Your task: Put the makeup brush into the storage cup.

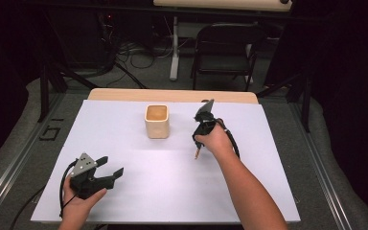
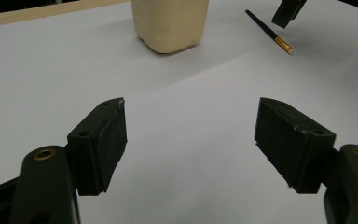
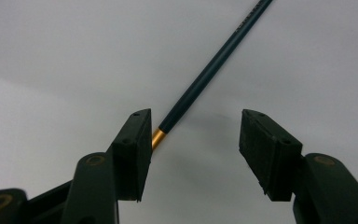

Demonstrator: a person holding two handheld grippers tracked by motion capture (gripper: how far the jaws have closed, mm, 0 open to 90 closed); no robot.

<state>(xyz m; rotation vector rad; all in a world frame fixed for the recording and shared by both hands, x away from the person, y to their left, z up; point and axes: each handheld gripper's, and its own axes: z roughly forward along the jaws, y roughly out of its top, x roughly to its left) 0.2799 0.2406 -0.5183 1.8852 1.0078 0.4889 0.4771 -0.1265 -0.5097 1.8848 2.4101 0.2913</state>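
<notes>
The slim dark-blue pencil with a gold ferrule (image 3: 205,77) is seen lying on the white table sheet (image 1: 172,167), right of the cream square cup (image 1: 156,121); the right gripper (image 3: 193,135) is held with jaws apart around it, its ferrule end just beside one jaw, so it could be nudged aside on closing; the left gripper (image 2: 191,140) is held apart, idle

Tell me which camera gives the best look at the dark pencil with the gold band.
The right gripper view: the pencil runs large and sharp across it, its gold band beside one jaw of the open right tongs. The left gripper view shows it small and far off past the cup; the high view shows just its tip under the hand.
</notes>
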